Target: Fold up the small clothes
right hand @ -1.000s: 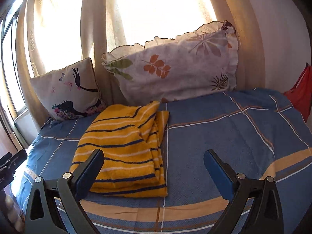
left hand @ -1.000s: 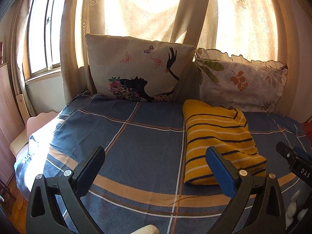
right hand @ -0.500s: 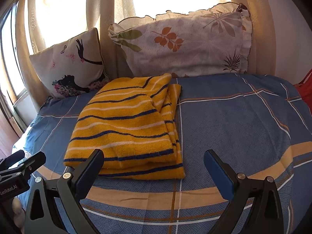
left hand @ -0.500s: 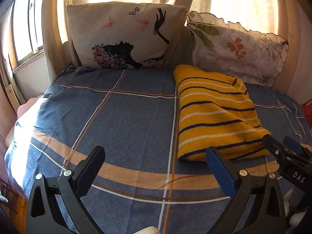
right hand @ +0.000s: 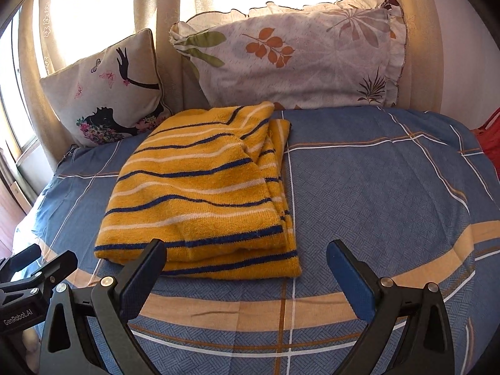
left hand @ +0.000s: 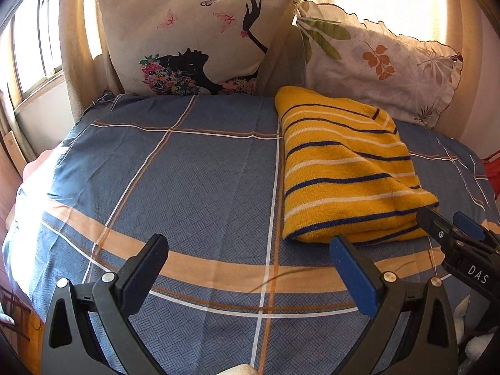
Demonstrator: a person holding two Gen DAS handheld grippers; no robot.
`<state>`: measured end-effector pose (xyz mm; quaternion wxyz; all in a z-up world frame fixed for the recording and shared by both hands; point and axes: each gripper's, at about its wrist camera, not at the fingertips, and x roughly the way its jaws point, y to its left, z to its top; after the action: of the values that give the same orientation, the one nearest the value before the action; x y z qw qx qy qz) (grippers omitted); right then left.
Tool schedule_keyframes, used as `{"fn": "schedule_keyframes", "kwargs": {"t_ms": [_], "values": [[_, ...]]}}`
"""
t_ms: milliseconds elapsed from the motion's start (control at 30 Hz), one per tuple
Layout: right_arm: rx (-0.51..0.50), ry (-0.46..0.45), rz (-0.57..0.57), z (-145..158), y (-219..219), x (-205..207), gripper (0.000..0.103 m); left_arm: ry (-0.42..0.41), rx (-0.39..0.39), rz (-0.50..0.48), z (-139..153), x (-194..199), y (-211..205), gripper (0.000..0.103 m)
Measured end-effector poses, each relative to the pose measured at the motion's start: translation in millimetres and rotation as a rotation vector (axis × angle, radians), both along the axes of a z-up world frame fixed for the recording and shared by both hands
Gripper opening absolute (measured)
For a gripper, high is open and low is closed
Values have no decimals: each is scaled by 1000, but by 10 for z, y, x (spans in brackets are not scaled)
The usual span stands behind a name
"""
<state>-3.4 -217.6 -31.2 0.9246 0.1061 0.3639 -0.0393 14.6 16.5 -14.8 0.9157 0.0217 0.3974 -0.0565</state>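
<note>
I have both grippers, left and right, spread wide, holding nothing. The sweater lies folded beyond my right fingers, its underlayers hidden.

My bed, under a blue checked sheet, carries a folded yellow striped sweater; two pillows stand at its far edge by the curtain.

Folded yellow knit sweater with navy and white stripes lies on blue plaid bedsheet; left gripper spread wide, empty.
</note>
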Motion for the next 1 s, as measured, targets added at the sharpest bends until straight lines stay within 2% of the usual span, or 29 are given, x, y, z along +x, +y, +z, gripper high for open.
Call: {"fn": "schedule_keyframes", "kwargs": {"t_ms": [600,1000], "values": [[-26,22,1,-12,62,-61,103,24,-4,-5,-23,-122,24,103],[-41,-35,-14,223,154,-471,103,-31,-27,0,182,-514,153,103]]}}
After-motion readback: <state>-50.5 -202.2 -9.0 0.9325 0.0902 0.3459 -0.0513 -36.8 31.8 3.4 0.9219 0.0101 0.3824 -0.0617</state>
